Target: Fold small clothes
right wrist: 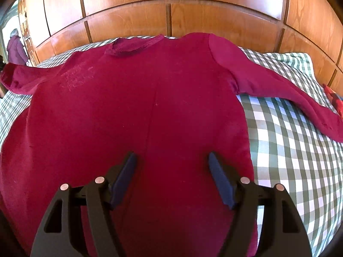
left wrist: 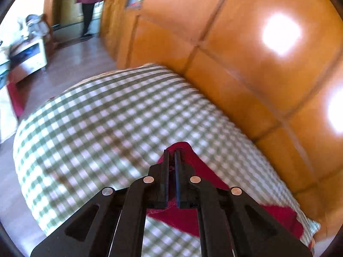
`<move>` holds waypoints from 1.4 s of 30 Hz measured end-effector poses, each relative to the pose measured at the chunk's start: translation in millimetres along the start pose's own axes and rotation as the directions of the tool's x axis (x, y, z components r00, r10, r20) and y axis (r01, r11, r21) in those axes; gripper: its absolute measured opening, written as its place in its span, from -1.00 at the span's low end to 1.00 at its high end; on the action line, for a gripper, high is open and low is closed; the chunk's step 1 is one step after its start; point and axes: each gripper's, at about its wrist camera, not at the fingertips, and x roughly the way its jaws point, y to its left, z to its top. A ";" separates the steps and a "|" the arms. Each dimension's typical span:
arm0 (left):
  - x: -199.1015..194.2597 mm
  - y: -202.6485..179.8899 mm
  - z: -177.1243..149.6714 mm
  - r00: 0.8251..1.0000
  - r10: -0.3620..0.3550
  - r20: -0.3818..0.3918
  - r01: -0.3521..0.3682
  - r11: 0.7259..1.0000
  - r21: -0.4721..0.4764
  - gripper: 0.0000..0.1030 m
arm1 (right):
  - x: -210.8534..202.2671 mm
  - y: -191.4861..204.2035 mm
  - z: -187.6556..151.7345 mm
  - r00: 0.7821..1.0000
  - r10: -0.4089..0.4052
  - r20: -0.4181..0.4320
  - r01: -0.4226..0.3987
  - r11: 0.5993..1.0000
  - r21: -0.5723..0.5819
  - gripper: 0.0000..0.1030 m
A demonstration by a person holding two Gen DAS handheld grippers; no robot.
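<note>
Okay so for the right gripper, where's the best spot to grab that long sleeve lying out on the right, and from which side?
Probably the cuff end of the sleeve, coming from above. It lies flat and stretched across the checked sheet, so its free tip should lift and fold inward easiest. The right gripper is open over the red shirt.

A bed with a green and white checked cover (right wrist: 289, 141) stands against a shiny orange wood wall (right wrist: 214, 21). Bright light spots (left wrist: 280, 34) shine on the wall. Past the bed's far corner is a brown wood floor (left wrist: 70, 64) and a white cabinet (left wrist: 32, 57).
</note>
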 end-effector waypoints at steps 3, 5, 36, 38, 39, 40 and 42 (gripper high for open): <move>41.9 23.8 -0.4 0.974 0.210 -0.080 -0.213 0.976 -0.038 -0.94 | 0.3 0.2 0.0 1.000 -0.001 0.000 0.001 1.000 -0.001 0.38; 60.7 48.0 -10.2 0.931 0.337 -0.140 -0.349 0.935 -0.069 -0.91 | 0.4 0.3 -0.1 1.000 0.000 0.000 0.000 1.000 0.000 0.38; -65.2 -248.3 -449.0 0.929 -0.222 -0.296 0.367 0.641 0.674 -0.90 | -48.8 -381.9 -50.2 0.985 -0.130 0.114 -0.049 0.424 0.904 0.14; -63.3 -249.3 -451.6 0.932 -0.202 -0.300 0.357 0.649 0.672 -0.91 | -38.5 -392.4 -40.8 0.983 -0.153 0.103 -0.029 0.425 0.905 0.15; -61.5 -249.6 -450.9 0.933 -0.197 -0.301 0.354 0.651 0.671 -0.91 | -34.2 -394.8 -37.3 0.982 -0.159 0.101 -0.024 0.430 0.902 0.15; -59.9 -247.8 -451.6 0.935 -0.191 -0.300 0.349 0.654 0.671 -0.91 | -29.2 -395.1 -32.8 0.982 -0.161 0.095 -0.016 0.433 0.901 0.15; -54.2 -247.2 -447.9 0.936 -0.180 -0.303 0.343 0.667 0.662 -0.91 | -22.8 -398.6 -23.6 0.982 -0.174 0.073 0.015 0.456 0.890 0.02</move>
